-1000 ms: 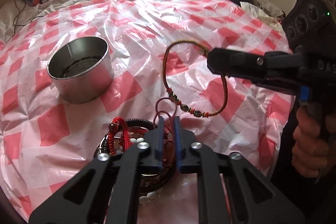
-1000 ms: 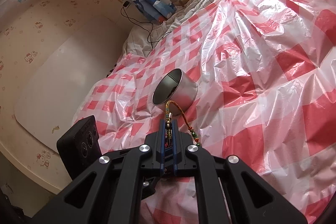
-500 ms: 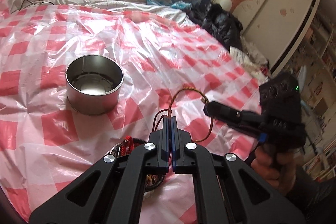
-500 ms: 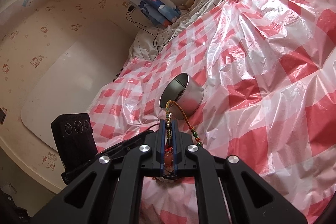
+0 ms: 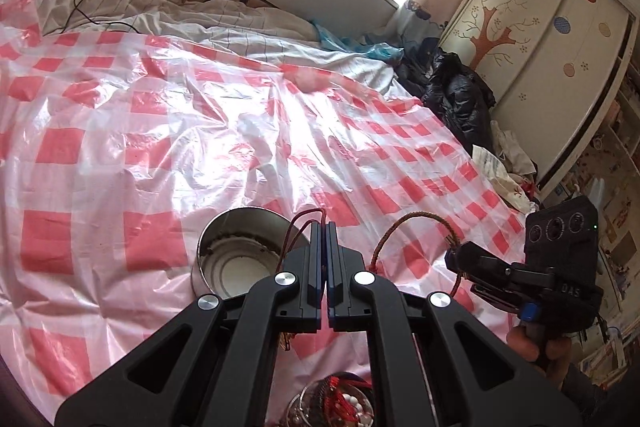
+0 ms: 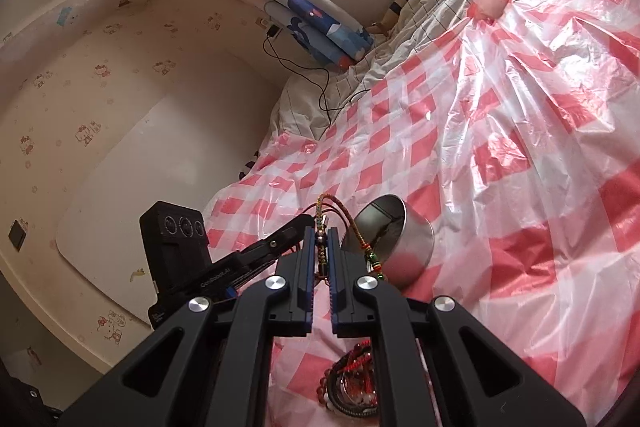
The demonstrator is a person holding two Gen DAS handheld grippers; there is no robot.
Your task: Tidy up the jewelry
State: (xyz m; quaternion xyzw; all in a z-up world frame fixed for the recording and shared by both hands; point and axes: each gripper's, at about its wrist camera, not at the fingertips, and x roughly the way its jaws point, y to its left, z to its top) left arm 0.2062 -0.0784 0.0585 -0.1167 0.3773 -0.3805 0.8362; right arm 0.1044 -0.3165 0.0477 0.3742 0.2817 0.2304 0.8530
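Two pieces of jewelry are held at once, one in each pair of tongs, above a bed covered with a red-and-white checked plastic sheet [image 5: 160, 155]. The left tongs [image 5: 324, 227] are pressed fully together on a thin dark-red cord [image 5: 304, 217], whose loop rises just beyond their tips and hangs directly over the open mouth of the round metal tin [image 5: 236, 263]. The right tongs [image 6: 320, 239] are narrowed on a braided beaded bracelet [image 6: 320, 223], gripped at its beaded section, with the rest of its loop trailing past the tips toward the tin, which is seen just ahead and to the right of them. Below and behind both pairs of tongs, a pile of remaining bracelets [image 6: 354, 383], red cords and pale beads among them, is left on the sheet. The step in hand is judged to be the carrying of picked pieces to the tin. The next move appears to call for the left tongs to be lowered over the tin's mouth and parted so that the cord drops inside, after which the same would be required of the right tongs. Care would be needed that neither loop is caught on the rim or draped outside it.
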